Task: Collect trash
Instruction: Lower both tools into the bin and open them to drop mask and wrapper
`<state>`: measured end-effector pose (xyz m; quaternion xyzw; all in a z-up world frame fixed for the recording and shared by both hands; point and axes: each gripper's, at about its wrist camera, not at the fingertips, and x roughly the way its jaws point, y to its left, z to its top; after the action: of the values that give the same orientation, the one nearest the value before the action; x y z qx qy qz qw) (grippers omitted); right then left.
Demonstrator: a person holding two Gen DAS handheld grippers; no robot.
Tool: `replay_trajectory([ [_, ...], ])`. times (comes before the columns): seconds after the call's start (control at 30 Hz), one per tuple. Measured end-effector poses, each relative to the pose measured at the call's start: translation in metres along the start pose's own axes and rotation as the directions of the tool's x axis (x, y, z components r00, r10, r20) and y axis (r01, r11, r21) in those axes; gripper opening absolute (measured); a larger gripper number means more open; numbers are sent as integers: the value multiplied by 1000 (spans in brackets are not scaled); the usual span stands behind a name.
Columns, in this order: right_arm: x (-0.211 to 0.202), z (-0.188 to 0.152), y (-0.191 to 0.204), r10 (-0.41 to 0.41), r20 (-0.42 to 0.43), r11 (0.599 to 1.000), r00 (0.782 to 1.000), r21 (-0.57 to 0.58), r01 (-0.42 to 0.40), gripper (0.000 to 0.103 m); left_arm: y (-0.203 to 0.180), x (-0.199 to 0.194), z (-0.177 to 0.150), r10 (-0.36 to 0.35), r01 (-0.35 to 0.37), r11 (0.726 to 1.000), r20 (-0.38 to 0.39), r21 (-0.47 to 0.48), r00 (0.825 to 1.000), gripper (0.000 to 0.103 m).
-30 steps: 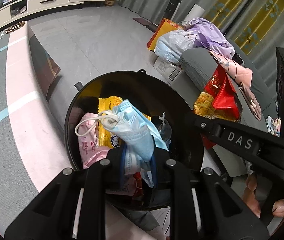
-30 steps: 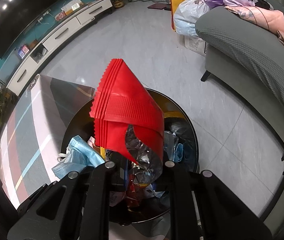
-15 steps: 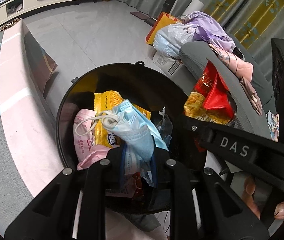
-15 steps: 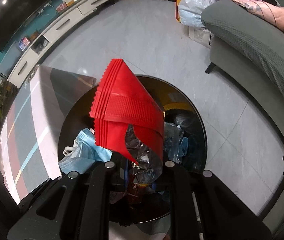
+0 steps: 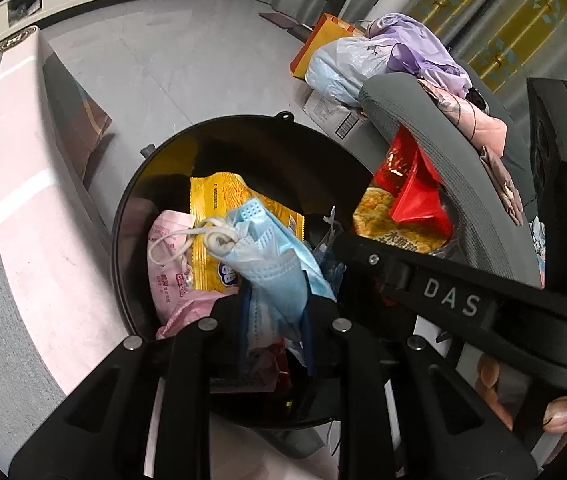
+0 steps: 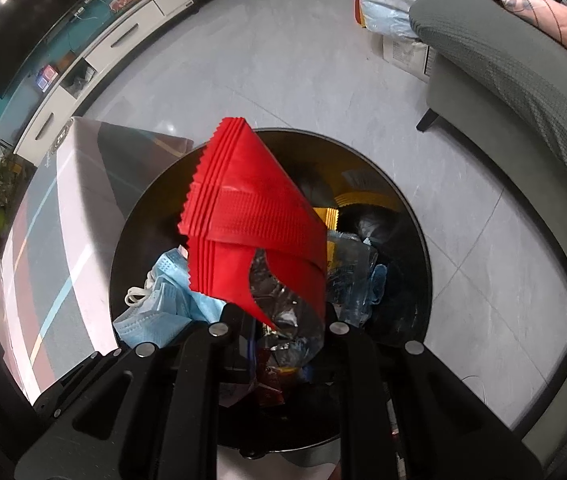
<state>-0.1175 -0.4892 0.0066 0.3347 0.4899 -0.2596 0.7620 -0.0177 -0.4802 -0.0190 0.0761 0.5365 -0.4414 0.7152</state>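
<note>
A round black trash bin (image 5: 131,184) stands on the floor below both grippers, and it also shows in the right wrist view (image 6: 419,240). It holds a yellow snack wrapper (image 5: 211,200), a pink packet (image 5: 167,268) and other litter. My left gripper (image 5: 275,312) is shut on a blue face mask (image 5: 271,252) and holds it over the bin. My right gripper (image 6: 275,320) is shut on a red snack bag (image 6: 243,216) and holds it over the bin. The red bag (image 5: 415,196) and the right gripper's body also show in the left wrist view.
A pink and grey table edge (image 5: 15,184) borders the bin on the left. A grey sofa (image 6: 515,88) with clothes stands at the right. Bags (image 5: 347,60) lie on the tiled floor beyond. A white TV cabinet (image 6: 131,36) runs along the far wall.
Both grippers have moved a little lower and closer over the bin, each still holding its item. The bin looks larger in both views.
</note>
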Motion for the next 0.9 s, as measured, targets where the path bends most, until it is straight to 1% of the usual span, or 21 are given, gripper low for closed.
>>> replay_trajectory([
  [0.1,7,1,2,14,-29,1000,999,2,-13,18,0,5,0,21,-21,1000,-19,11,1000,23],
  [0.37,17,2,4,-37,-56,999,998,9,38,18,2,12,2,48,-48,999,-48,17,998,23],
  [0.47,19,3,3,-38,-64,999,997,15,39,18,4,17,3,69,-68,998,-60,19,996,24],
  [0.5,20,2,3,-38,-68,999,997,14,39,18,4,19,3,86,-85,996,-65,22,994,24],
  [0.6,24,2,3,-51,-81,999,995,11,52,18,2,20,2,105,-103,994,-58,41,993,24],
  [0.83,26,3,7,-57,-91,998,994,8,58,18,0,22,2,106,-103,994,-63,41,992,24],
  [0.9,28,3,8,-82,-93,997,992,9,83,18,0,23,3,103,-101,994,-68,38,992,24],
])
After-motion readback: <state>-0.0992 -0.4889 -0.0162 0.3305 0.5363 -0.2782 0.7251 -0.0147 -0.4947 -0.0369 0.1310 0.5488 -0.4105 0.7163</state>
